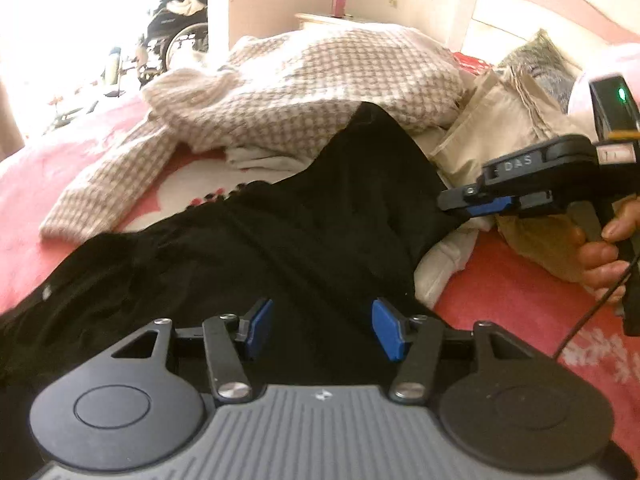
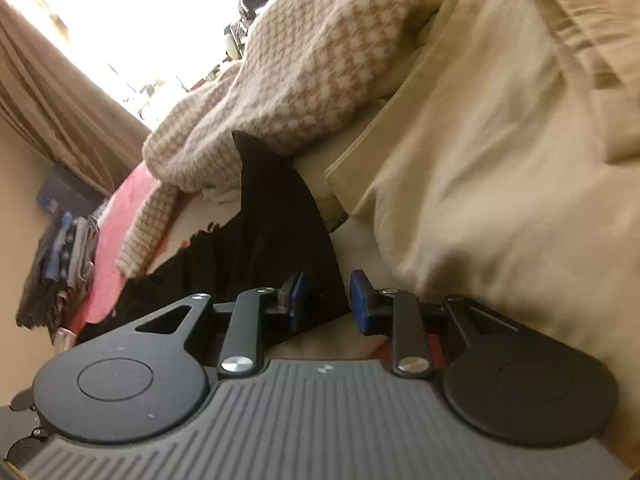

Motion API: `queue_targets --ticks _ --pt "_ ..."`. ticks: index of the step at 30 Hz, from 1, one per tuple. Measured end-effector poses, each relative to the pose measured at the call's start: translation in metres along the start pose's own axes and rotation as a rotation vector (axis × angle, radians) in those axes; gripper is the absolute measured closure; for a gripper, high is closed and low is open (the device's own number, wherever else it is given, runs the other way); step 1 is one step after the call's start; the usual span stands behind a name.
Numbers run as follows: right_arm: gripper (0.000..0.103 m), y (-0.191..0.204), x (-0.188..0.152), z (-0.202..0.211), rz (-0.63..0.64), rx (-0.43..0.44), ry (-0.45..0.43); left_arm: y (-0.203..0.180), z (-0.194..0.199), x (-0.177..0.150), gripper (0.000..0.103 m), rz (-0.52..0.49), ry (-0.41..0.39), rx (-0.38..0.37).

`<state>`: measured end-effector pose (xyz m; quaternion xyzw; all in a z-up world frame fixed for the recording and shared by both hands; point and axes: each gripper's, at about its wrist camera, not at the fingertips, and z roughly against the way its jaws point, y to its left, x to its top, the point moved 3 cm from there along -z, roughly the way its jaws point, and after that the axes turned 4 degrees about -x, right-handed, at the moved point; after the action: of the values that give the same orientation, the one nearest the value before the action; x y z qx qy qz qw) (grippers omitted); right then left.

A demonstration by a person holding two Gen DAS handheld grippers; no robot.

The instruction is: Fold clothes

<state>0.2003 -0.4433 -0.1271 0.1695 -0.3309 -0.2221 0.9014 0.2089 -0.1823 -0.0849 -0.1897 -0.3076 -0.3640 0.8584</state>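
Pink bed [image 1: 500, 300]: one black garment [image 1: 280, 232]; left tongs [image 1: 322, 330] apart, right tongs [image 2: 328, 300] apart.

Matt black cloth garment [image 1: 280, 232], nubbly checked knit sweater [image 1: 304, 92], smooth beige cotton trousers [image 2: 500, 160].

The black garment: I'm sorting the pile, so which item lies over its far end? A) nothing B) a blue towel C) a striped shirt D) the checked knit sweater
D: in the left wrist view the far tip of the black garment runs under the edge of the checked knit sweater on the pink bedspread.
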Motion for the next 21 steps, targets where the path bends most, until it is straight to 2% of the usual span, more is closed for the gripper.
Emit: queue_targets --ticks 4,5,7,11,16,21 --pt "0.080 0.007 -0.001 -0.008 0.057 -0.023 0.014 -0.009 -0.018 0.001 0.047 -0.037 0.001 0.009" --pt "0.083 0.008 -0.001 -0.008 0.069 -0.026 0.013 -0.010 -0.022 0.000 0.047 -0.044 0.004 0.015" --pt "0.098 0.008 -0.001 -0.004 0.087 -0.019 -0.007 -0.012 -0.028 -0.002 0.047 -0.058 0.011 0.028" --pt "0.101 0.013 0.003 0.009 0.110 0.010 -0.061 -0.009 -0.038 -0.009 0.048 -0.045 0.041 0.032" --pt "0.101 0.039 0.015 0.024 0.172 0.098 -0.128 -0.003 -0.037 -0.011 0.048 -0.023 0.040 0.019" --pt "0.101 0.085 0.019 0.022 0.331 0.223 -0.139 0.031 -0.016 -0.009 0.048 0.117 0.030 0.007"
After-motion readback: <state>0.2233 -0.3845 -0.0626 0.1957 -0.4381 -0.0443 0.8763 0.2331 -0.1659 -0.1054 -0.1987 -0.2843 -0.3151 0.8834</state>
